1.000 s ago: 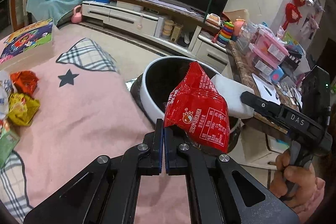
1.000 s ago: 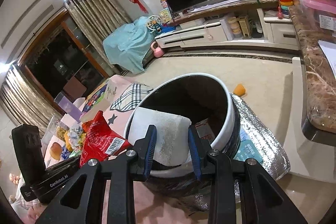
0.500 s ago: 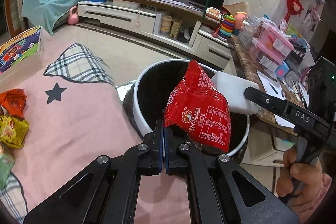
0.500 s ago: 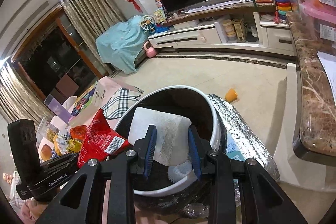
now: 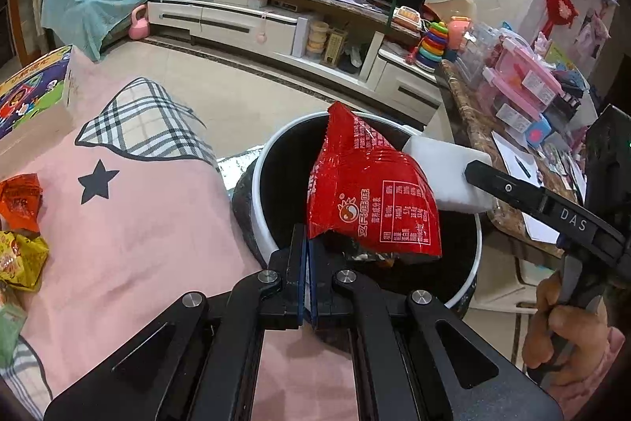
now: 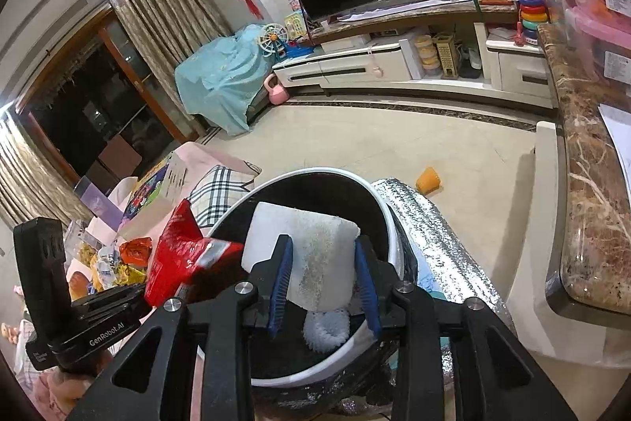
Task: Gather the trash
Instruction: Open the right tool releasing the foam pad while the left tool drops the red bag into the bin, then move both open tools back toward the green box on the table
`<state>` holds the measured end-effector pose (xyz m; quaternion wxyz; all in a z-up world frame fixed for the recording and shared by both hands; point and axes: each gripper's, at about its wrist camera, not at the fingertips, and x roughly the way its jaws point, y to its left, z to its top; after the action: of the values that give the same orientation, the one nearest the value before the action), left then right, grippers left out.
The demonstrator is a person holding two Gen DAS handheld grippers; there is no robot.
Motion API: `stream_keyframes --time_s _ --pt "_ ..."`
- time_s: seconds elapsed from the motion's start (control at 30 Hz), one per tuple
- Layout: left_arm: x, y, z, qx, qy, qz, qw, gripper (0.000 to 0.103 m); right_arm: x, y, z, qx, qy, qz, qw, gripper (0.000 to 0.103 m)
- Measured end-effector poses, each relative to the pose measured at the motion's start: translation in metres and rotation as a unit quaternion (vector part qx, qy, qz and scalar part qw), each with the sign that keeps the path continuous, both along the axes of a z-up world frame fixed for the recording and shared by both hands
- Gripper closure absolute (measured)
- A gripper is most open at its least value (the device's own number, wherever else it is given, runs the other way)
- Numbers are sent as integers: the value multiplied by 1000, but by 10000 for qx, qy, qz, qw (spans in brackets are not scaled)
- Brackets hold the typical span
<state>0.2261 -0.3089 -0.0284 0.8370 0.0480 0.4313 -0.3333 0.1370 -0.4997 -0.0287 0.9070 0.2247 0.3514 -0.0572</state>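
1. Both grippers have drifted further over the bin (image 5: 469, 287) since a second ago, so more of its dark inside shows beneath them, and the right gripper's (image 6: 323, 287) jaws have just been opening with the white block (image 6: 311, 255) between them.
2. Pinched fully closed, the left gripper (image 5: 307, 279) grips the red snack bag (image 5: 370, 196) by its lower left corner; the rest of the bag stands up and to the right of the fingertips, hanging over the bin's mouth.
3. Holding it by a corner seems deliberate: the bag's bulk is clear of the jaws, so it should fall straight in once they part.
4. From the right wrist, the white block sits between the blue pads (image 6: 280, 283); the left pad looks to touch its side, while a thin gap shows at the right pad, so the hold appears loosened rather than firm. Whether it has slipped I cannot tell.
5. That block pokes forward past the fingertips, directly above the bin's interior, where a small white ruffled scrap (image 6: 327, 330) already lies.
6. More wrappers (image 5: 19, 223) remain on the pink blanket (image 5: 157, 223), well apart from both grippers, so collecting looks far from finished.
7. A hand (image 5: 568, 338) holds the right gripper's handle at the left view's edge.
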Motion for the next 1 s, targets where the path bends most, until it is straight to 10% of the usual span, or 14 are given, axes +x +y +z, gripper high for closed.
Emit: stream_keyframes --time_s 0.2,0.53,1.0 --pt "-3 4 2 19 -67 110 9999 48 0 -2 1 105 -75 -76 9999 50" --pt "-15 41 -1 -157 4 467 9988 41 -12 11 4 165 -194 -149 9996 17" --pt "-48 136 -18 -381 125 1226 9917 36 -23 86 8 186 -310 427 9984 8"
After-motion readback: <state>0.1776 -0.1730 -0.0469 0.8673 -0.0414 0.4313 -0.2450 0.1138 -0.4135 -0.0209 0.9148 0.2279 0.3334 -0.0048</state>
